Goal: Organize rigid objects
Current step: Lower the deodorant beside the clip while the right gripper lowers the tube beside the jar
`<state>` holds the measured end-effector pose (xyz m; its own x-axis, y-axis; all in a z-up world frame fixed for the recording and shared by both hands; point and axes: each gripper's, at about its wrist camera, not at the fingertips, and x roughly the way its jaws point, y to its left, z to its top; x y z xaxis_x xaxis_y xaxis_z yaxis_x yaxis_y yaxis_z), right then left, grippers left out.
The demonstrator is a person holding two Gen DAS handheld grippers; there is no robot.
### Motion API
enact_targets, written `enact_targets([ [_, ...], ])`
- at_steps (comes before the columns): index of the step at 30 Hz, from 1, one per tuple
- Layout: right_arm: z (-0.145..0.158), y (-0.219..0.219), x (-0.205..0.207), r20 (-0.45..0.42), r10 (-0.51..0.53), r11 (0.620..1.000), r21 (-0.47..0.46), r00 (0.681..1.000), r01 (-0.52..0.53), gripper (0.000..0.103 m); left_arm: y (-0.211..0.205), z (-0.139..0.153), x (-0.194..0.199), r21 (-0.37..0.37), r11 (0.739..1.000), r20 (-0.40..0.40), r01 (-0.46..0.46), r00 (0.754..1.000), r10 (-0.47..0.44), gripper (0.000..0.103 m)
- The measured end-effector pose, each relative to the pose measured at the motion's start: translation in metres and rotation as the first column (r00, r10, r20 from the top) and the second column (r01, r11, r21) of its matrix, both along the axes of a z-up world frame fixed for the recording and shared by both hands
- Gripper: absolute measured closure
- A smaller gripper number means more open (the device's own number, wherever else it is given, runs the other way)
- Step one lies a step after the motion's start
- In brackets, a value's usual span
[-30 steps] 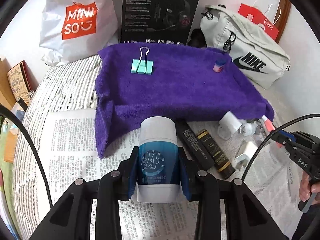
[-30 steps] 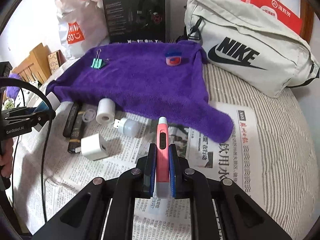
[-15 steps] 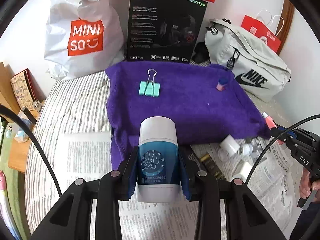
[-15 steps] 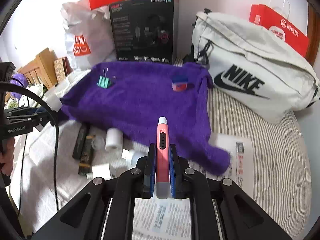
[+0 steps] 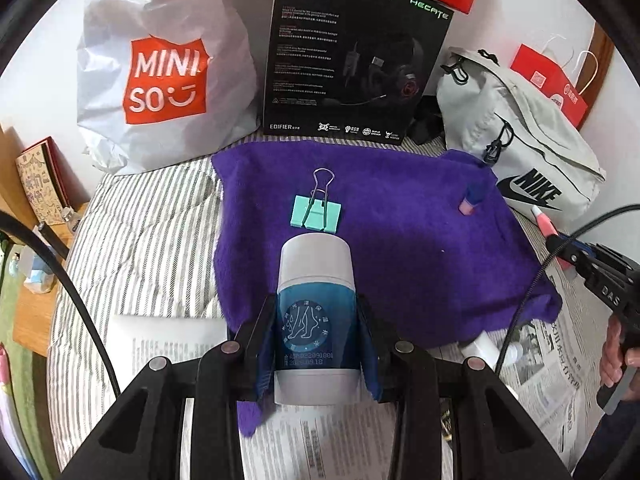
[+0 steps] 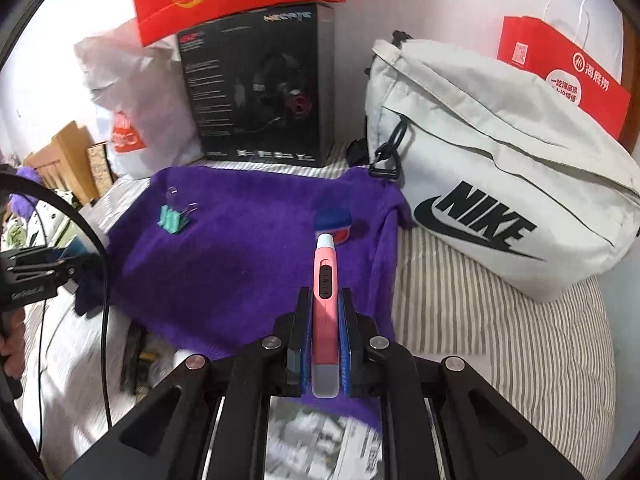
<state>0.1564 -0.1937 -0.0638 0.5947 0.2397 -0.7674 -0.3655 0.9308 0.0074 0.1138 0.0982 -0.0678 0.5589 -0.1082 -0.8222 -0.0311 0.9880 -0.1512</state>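
My left gripper [image 5: 316,340] is shut on a white and blue bottle [image 5: 316,304], held over the near edge of the purple towel [image 5: 400,248]. My right gripper [image 6: 325,344] is shut on a pink pen-shaped device [image 6: 325,280], held over the towel's right part [image 6: 240,272]. A teal binder clip [image 5: 317,214] lies on the towel just beyond the bottle; it also shows in the right wrist view [image 6: 174,218]. A small pink jar with a blue lid [image 6: 334,222] sits on the towel beyond the pink device and shows in the left wrist view [image 5: 471,202].
A Miniso bag [image 5: 160,76], a black headset box [image 5: 352,60] and a grey Nike bag [image 6: 500,172] line the back. Newspaper [image 5: 560,360] with small items, among them a dark stick [image 6: 132,356], lies on the striped bed [image 6: 520,340] in front of the towel.
Both grippers moved forward from over the newspaper to over the purple towel, each still holding its object. The loose items on the newspaper fell behind and mostly out of view.
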Motion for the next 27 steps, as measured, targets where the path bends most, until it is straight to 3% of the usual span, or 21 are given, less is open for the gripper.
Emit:
enact_targets([
  [11,-0.044,0.008,0.053,-0.084,-0.055,0.998,-0.042,0.995,0.051,0.091,0.005,-0.03,0.031,-0.015,0.999,-0.049,-0.047,0.998,0.046,0.069],
  [23,-0.07,0.018,0.065,-0.104,-0.057,0.997,-0.065,0.993,0.05,0.091,0.006,-0.053,0.048,-0.025,0.998,-0.072,-0.055,0.996,0.053,0.069],
  [27,-0.074,0.022,0.064,-0.089,-0.057,0.995,-0.083,0.994,0.049,0.091,0.001,-0.055,0.052,0.008,0.999,-0.071,-0.045,0.996,0.046,0.069],
])
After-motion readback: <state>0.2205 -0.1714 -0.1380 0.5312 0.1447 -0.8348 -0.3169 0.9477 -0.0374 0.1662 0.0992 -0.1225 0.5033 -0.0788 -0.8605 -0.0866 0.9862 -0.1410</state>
